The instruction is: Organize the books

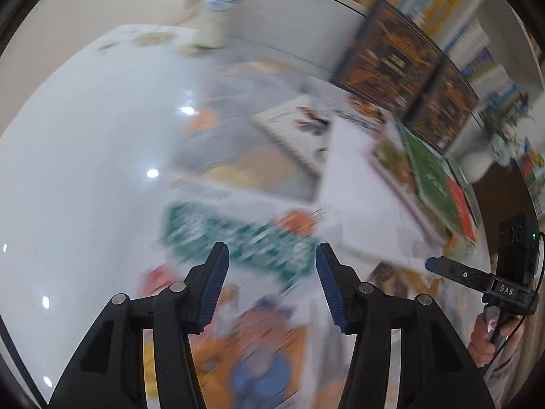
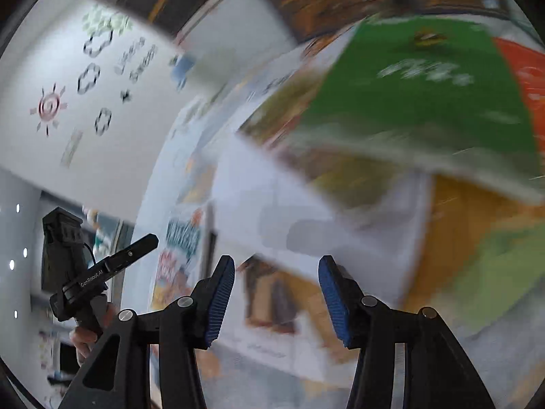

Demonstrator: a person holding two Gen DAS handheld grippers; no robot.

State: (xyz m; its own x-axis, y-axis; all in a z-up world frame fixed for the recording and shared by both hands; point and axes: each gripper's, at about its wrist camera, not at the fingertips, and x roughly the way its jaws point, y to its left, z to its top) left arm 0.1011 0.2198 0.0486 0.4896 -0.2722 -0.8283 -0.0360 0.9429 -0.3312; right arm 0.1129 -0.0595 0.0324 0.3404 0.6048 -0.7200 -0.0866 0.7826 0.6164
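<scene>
**Both tongs empty above the scattered books**

My left gripper (image 1: pixel 272 255) hangs over the glossy white table (image 1: pixel 85 170) with its blue ribbed pads parted to a middling gap and nothing between them. Below it lies a blurred picture book with a teal-lettered title and orange cartoon figures (image 1: pixel 245 272). Further up the table I see a spiral-bound white notebook (image 1: pixel 289 136) lying on other flat books, and to the right a green-covered book (image 1: pixel 429 173) on top of a slanting stack, with a red cover (image 1: pixel 461 211) showing beside it. Two dark brown-and-orange book covers (image 1: pixel 395 54) stand upright behind, near a pale cup with a blue lid (image 1: pixel 218 17).

My right gripper (image 2: pixel 276 272) is likewise parted about halfway and holds nothing. The green-covered book (image 2: pixel 425 95) fills the upper right of its view, heavily blurred, with a plain white cover (image 2: pixel 272 187) just beyond the tips. A hand (image 1: pixel 483 337) grips the right handle.
</scene>
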